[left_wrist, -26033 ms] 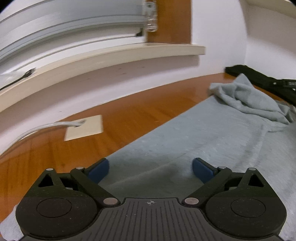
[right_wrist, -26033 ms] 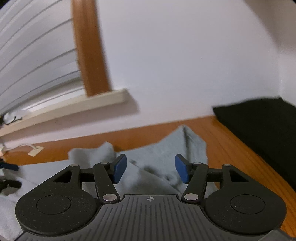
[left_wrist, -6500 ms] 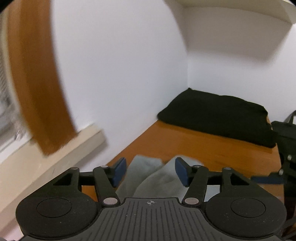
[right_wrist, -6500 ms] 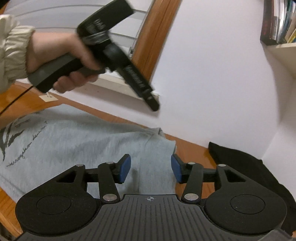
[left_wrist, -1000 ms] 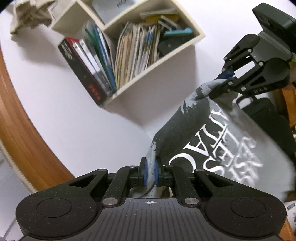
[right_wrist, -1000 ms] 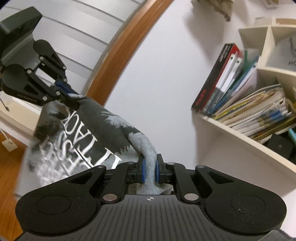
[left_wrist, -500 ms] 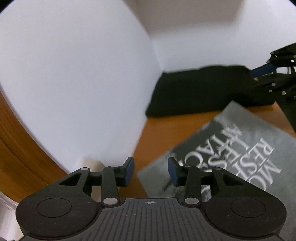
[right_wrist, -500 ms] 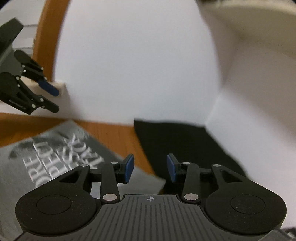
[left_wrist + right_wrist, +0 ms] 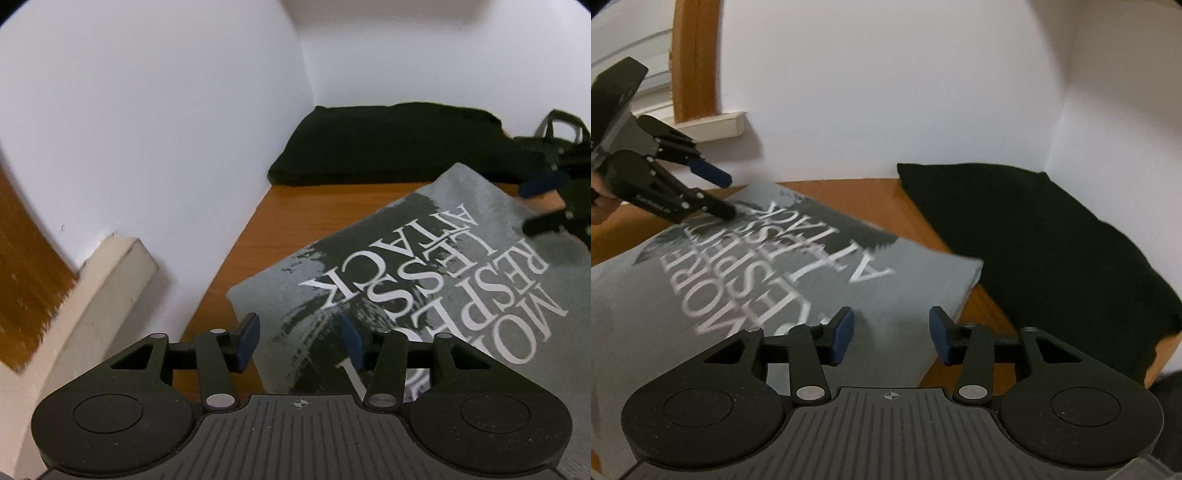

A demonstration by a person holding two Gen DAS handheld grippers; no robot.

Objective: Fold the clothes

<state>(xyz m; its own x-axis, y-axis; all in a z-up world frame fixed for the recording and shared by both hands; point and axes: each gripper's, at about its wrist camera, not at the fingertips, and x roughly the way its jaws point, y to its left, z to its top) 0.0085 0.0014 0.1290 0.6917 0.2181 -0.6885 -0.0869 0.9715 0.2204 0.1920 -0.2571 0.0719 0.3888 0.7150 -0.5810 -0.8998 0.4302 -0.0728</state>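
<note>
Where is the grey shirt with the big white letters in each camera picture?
Left wrist view: grey shirt fills the lower right, flat on the wooden surface.
Right wrist view: grey shirt fills the lower left.
Shared landmark: the black cushion in the corner behind the shirt.

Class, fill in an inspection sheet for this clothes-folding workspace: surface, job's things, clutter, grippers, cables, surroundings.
Surface: wooden tabletop.
Job's things: grey printed T-shirt, folded, lying flat, print up.
Clutter: black fabric bundle in the corner, beside the shirt.
Grippers: left gripper and right gripper, jaws opening, over the shirt's near corners, nothing pinched.
Cables: nothing seen.
Surroundings: white walls, cream window sill, wooden window frame.
</note>
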